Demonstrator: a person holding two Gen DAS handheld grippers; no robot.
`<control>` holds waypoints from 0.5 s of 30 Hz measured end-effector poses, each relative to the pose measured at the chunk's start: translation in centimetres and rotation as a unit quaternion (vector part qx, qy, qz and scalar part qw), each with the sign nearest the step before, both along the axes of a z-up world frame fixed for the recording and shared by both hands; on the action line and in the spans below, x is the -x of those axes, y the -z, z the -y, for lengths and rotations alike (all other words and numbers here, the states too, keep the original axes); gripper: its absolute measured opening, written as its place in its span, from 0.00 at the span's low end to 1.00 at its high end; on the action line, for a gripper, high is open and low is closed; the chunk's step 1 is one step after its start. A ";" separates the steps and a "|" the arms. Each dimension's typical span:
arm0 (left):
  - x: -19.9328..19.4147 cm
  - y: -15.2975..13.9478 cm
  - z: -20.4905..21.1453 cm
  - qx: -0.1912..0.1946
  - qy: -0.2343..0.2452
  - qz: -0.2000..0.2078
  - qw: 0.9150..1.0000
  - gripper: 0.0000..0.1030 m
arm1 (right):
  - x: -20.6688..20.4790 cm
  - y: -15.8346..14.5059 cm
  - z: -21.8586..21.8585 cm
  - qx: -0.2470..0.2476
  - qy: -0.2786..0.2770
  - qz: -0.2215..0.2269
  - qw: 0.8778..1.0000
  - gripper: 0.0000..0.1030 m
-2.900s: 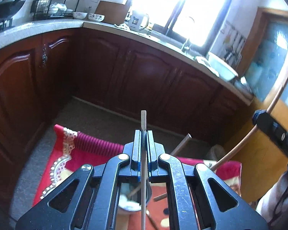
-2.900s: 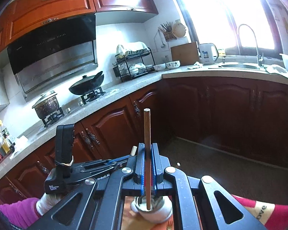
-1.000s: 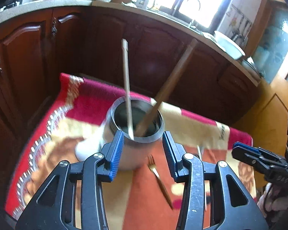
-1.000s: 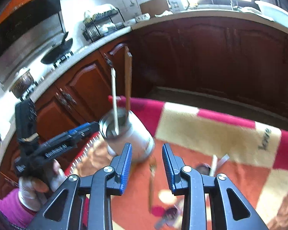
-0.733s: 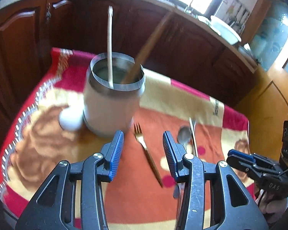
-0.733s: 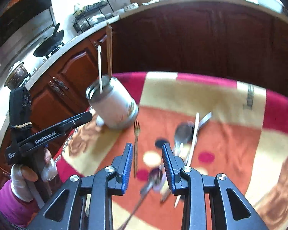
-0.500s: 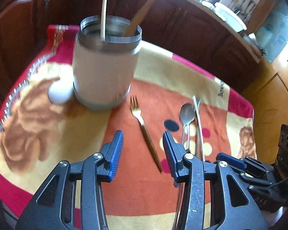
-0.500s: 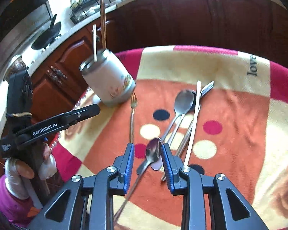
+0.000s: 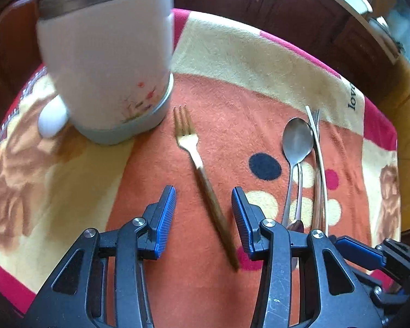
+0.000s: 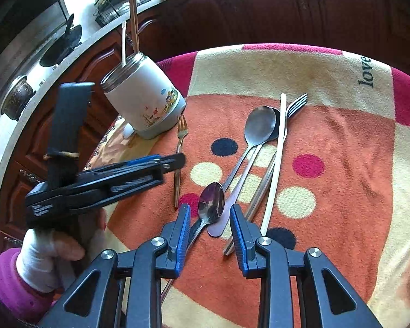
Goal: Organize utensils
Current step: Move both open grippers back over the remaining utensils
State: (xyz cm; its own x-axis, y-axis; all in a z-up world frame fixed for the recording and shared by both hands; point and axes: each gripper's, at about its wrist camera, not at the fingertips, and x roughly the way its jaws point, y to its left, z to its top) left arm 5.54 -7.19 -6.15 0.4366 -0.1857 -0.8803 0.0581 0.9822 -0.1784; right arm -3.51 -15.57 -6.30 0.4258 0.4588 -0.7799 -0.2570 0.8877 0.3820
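A white canister [image 9: 106,63] [image 10: 145,101] stands on the patterned cloth with two chopsticks [image 10: 134,13] upright in it. A gold fork with a brown handle [image 9: 202,175] [image 10: 179,147] lies just right of it. My left gripper [image 9: 203,218] hangs low over that handle; its jaws are closing with the handle between them, pads clear of it. My right gripper [image 10: 210,229] is open over the bowl of a small dark spoon [image 10: 211,202]. A large spoon [image 10: 259,125], a silver fork [image 10: 295,106] and a pale chopstick [image 10: 276,164] lie close beside it.
A small white rounded object [image 9: 53,117] sits against the canister's left side. The cloth [image 10: 341,164] ends at a drop toward dark wooden cabinets [image 10: 287,13]. A gloved hand [image 10: 46,248] holds the left gripper's body [image 10: 95,183] left of the right gripper.
Both grippers held a chopstick upright at first; those now stand in the canister. Both grippers have since come down close over the utensils on the cloth, and the left jaws have narrowed slightly.
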 end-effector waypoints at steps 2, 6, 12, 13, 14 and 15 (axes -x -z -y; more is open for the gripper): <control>-0.2 0.1 0.2 -0.003 0.013 -0.003 1.000 0.15 | -0.1 0.1 0.1 0.001 -0.002 -0.001 1.000 0.28; 0.4 0.2 -1.1 0.023 0.029 -0.014 0.999 0.08 | -0.2 0.4 0.0 0.000 -0.004 -0.004 1.000 0.28; 5.1 0.3 -3.7 0.026 0.069 -0.038 0.997 0.06 | -0.6 0.3 -0.6 -0.001 -0.015 0.000 1.000 0.28; 6.0 0.2 -4.0 0.023 0.077 -0.041 0.996 0.06 | -0.6 0.2 -0.7 0.001 -0.020 0.002 1.000 0.28; 6.7 0.1 -4.1 0.021 0.084 -0.043 0.995 0.06 | -0.6 0.3 -1.0 0.006 -0.025 0.005 1.000 0.28; 7.4 0.0 -4.1 0.019 0.091 -0.047 0.995 0.06 | -0.6 0.3 -1.2 0.009 -0.028 0.007 1.000 0.28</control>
State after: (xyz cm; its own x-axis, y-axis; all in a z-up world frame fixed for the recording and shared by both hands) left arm -1.85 -3.10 -6.17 0.3094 -0.2876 -0.9064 0.2164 0.9494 -0.2274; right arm -2.87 -14.35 -6.63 0.4098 0.4681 -0.7829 -0.3122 0.8784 0.3618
